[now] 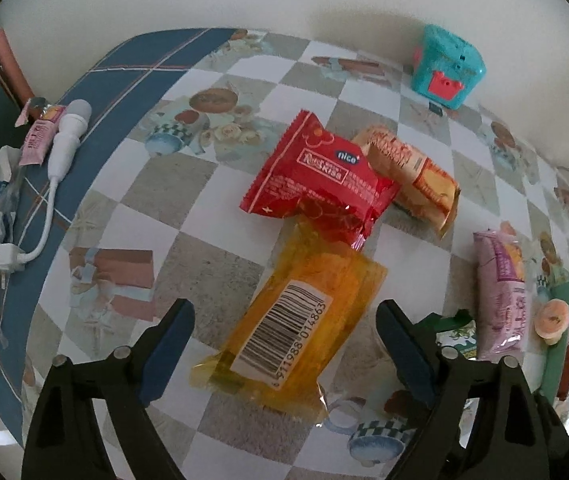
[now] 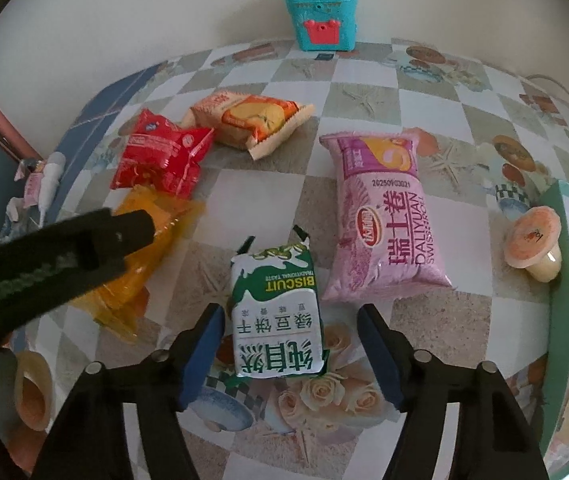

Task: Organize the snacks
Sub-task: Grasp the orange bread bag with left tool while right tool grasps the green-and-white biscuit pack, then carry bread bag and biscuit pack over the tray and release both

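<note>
Green biscuit pack (image 2: pixel 278 312) between open jaws — untouched.

Soft daylight, fisheye warp, slight blur

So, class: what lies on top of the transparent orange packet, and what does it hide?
The red snack packet overlaps the far end of the orange packet, hiding that end. The rest, with its barcode label, lies uncovered. What is beneath the orange packet cannot be seen.
</note>
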Tool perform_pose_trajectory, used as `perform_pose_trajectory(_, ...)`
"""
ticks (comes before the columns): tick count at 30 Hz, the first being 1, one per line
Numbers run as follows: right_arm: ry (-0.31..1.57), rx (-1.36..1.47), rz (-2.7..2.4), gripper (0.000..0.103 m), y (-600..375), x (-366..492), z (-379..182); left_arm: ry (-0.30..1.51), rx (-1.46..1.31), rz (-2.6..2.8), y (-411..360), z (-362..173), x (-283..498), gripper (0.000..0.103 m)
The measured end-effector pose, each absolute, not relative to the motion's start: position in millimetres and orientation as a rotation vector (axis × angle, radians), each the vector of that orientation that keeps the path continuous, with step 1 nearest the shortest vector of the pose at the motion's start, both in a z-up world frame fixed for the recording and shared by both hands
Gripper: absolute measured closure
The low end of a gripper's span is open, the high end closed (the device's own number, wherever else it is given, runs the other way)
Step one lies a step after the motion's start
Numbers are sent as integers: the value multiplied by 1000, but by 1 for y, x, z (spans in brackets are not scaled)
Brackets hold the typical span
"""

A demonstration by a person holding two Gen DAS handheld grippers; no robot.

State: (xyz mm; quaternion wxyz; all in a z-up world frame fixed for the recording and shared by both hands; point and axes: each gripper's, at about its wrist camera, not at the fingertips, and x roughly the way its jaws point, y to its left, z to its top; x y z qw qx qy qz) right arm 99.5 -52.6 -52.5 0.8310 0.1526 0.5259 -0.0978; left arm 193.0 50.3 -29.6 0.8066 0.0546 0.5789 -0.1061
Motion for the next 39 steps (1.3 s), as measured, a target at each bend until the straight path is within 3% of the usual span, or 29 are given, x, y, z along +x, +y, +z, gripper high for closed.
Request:
perform_pose_trajectory(3,1114,320,-213,40,-52,100,-53,1244,130,-235,48,-35,194,30)
perform_pose_trajectory(5,1116,311,-210,52,-51,100,-52,1244,127,-245,46,-35,193,40)
perform_pose_trajectory(7,1118,301,-211,58,-50,100,-52,1240,135,-258,44,-35,191,45)
perform_pose_trajectory(11,1123,309,-209,60,-52,98,-51,1233,159,-257,40,-33,189,53)
perform_pose_trajectory(39,1025,434,-285,61,-88,14,24,1089,110,-258,39,47,122,57)
